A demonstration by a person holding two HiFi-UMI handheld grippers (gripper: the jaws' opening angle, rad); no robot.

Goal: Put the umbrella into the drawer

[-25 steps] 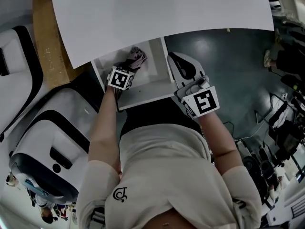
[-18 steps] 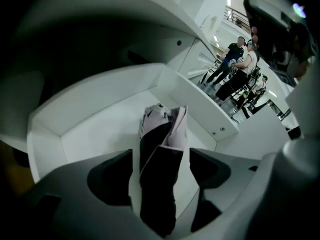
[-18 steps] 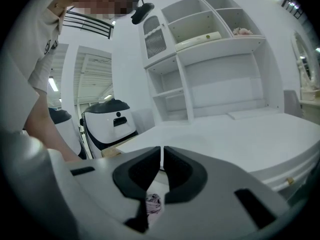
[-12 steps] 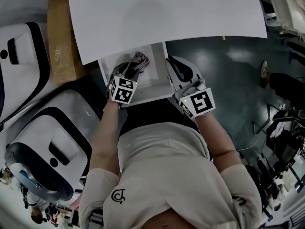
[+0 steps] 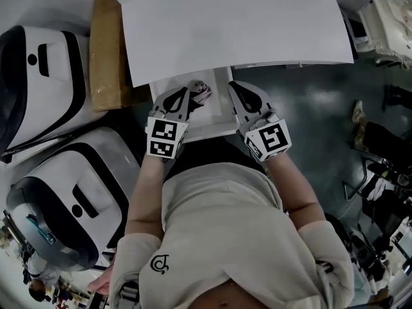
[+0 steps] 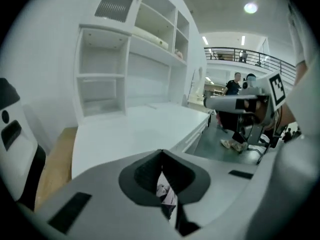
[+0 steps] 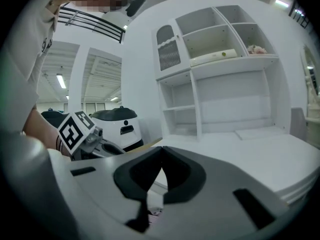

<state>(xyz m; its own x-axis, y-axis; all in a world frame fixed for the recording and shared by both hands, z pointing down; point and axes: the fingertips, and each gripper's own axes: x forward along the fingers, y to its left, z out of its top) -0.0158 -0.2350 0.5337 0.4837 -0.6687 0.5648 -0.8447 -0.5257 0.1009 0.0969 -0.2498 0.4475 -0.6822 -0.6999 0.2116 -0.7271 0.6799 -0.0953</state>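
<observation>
The folded, patterned umbrella [image 5: 201, 93] lies inside the open white drawer [image 5: 207, 131] under the white desk top [image 5: 238, 24]. My left gripper [image 5: 186, 94] hangs above the drawer's left part, shut and empty, apart from the umbrella. In the left gripper view the jaws [image 6: 161, 152] meet, and a strip of the umbrella [image 6: 167, 197] shows below them. My right gripper [image 5: 235, 89] hovers by the drawer's right side, also shut with nothing in it. Its own view shows the jaws [image 7: 162, 162] closed and the left gripper's marker cube [image 7: 74, 131] off to the left.
Two white-and-black machines [image 5: 61, 195] [image 5: 35, 76] stand on the floor at the left, beside a brown board [image 5: 106, 56]. White shelving [image 6: 132, 59] rises behind the desk. Dark floor [image 5: 309, 108] lies to the right, and a person [image 6: 233, 86] stands far off.
My left gripper let go of the umbrella, rose out of the drawer and shut. The umbrella stays in the drawer. The right gripper lifted a little.
</observation>
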